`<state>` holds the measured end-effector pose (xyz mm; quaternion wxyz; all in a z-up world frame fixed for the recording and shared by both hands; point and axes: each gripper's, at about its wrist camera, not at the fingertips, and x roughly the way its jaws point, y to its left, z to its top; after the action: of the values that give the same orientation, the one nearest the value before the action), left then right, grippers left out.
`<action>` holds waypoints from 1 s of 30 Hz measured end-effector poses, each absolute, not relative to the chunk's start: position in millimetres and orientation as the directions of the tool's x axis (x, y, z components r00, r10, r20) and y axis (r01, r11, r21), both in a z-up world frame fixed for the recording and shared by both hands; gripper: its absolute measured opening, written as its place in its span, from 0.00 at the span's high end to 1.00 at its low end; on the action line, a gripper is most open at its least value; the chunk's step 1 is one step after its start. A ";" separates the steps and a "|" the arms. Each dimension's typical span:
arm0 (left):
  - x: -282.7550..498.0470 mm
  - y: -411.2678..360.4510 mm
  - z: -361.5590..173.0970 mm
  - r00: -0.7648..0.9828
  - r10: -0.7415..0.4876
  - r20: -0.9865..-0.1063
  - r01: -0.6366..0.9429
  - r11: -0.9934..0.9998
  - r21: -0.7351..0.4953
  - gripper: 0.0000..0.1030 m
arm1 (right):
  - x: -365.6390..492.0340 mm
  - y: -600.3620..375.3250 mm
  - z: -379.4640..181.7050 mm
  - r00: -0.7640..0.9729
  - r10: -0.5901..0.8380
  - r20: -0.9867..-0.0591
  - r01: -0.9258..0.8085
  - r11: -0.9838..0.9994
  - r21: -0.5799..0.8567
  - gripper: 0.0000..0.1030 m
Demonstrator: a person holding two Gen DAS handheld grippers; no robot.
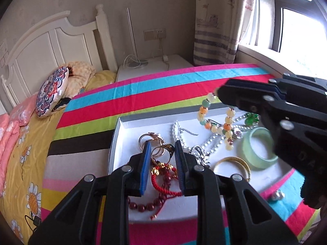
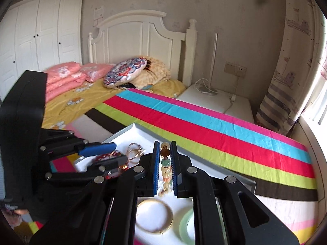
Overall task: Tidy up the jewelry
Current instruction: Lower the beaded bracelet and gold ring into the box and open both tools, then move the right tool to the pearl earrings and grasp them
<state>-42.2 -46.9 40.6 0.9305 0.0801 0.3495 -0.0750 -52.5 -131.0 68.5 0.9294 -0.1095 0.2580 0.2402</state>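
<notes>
A white tray of jewelry lies on a striped cloth. My left gripper hangs low over the tray's left part, its blue pads closed on a red cord bracelet with gold charms. Gold rings lie just beyond its tips. My right gripper is shut on a string of orange, green and cream beads. In the left wrist view the right gripper comes in from the right, and the bead bracelet dangles from it above the tray. The left gripper also shows in the right wrist view.
The tray also holds a green jade bangle, a gold bangle, a pearl necklace and dark red beads. A pearl piece lies on the cloth outside the tray. Beyond are a bed, a white nightstand and a window.
</notes>
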 end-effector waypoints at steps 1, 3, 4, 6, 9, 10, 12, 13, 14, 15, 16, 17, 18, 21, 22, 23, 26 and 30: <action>-38.9 -46.8 39.8 0.742 -0.084 -0.665 0.195 0.976 0.094 0.78 | -46.0 -129.7 67.2 0.753 0.382 -0.536 -0.496 0.864 -0.081 0.89; -31.4 -49.1 36.4 0.735 -0.083 -0.673 0.195 0.977 0.092 0.78 | -29.9 -129.3 64.1 0.748 0.368 -0.552 -0.480 0.874 -0.068 0.89; -29.4 -50.2 34.9 0.732 -0.084 -0.676 0.195 0.977 0.090 0.78 | -23.4 -129.5 62.7 0.746 0.362 -0.559 -0.474 0.878 -0.065 0.89; -24.8 -50.4 31.3 0.725 -0.084 -0.684 0.194 0.977 0.086 0.78 | -11.3 -128.4 58.6 0.744 0.338 -0.577 -0.460 0.885 -0.075 0.89; -18.7 -51.7 23.6 0.713 -0.079 -0.696 0.190 0.978 0.084 0.77 | 0.4 -126.7 50.7 0.746 0.299 -0.596 -0.440 0.892 -0.103 0.89; -17.4 -51.7 21.1 0.709 -0.080 -0.700 0.189 0.979 0.080 0.77 | 2.4 -125.9 47.7 0.744 0.290 -0.602 -0.435 0.894 -0.107 0.89; -15.8 -51.5 15.5 0.701 -0.082 -0.708 0.190 0.979 0.075 0.77 | 4.2 -123.5 40.8 0.725 0.300 -0.621 -0.448 0.889 -0.094 0.89; -15.4 -51.4 12.8 0.697 -0.082 -0.712 0.192 0.979 0.075 0.77 | 3.4 -121.3 37.2 0.713 0.308 -0.630 -0.460 0.883 -0.090 0.89; -15.4 -51.5 11.6 0.695 -0.082 -0.715 0.193 0.978 0.075 0.75 | 2.9 -119.5 34.8 0.703 0.316 -0.637 -0.472 0.878 -0.085 0.89; -15.9 -51.2 10.1 0.692 -0.085 -0.717 0.195 0.978 0.073 0.72 | 2.4 -117.8 32.9 0.689 0.325 -0.648 -0.483 0.872 -0.077 0.88; -17.0 -50.7 9.6 0.694 -0.087 -0.715 0.195 0.978 0.070 0.65 | 2.3 -116.2 31.9 0.679 0.330 -0.656 -0.490 0.869 -0.071 0.88; -17.9 -50.3 9.7 0.696 -0.087 -0.712 0.193 0.979 0.069 0.60 | 2.2 -115.8 32.1 0.675 0.335 -0.658 -0.493 0.868 -0.064 0.87; -19.2 -49.1 10.4 0.700 -0.088 -0.709 0.190 0.980 0.066 0.58 | 1.3 -116.2 32.7 0.668 0.345 -0.659 -0.498 0.866 -0.051 0.85; -22.6 -45.8 14.1 0.710 -0.083 -0.700 0.177 0.982 0.063 0.45 | -1.6 -122.2 39.7 0.661 0.368 -0.653 -0.497 0.868 -0.014 0.73; -24.7 -44.0 16.4 0.718 -0.077 -0.692 0.169 0.983 0.065 0.38 | -3.6 -124.2 43.1 0.666 0.373 -0.646 -0.496 0.868 -0.009 0.71; -26.6 -43.2 18.1 0.723 -0.074 -0.687 0.163 0.984 0.067 0.33 | -7.5 -129.3 49.2 0.675 0.384 -0.631 -0.494 0.869 0.000 0.69; -36.7 -37.0 29.4 0.749 -0.070 -0.659 0.141 0.988 0.055 0.21 | -18.2 -143.5 64.9 0.698 0.398 -0.595 -0.483 0.876 0.020 0.69; -65.6 -25.4 47.0 0.801 -0.047 -0.596 0.090 0.995 0.041 0.04 | -44.5 -172.1 85.2 0.734 0.421 -0.533 -0.463 0.884 0.062 0.50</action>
<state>-65.6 -25.4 47.0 0.9485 0.0336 0.3130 -0.0361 -44.5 -172.1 85.2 0.9303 -0.0373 0.2769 0.2375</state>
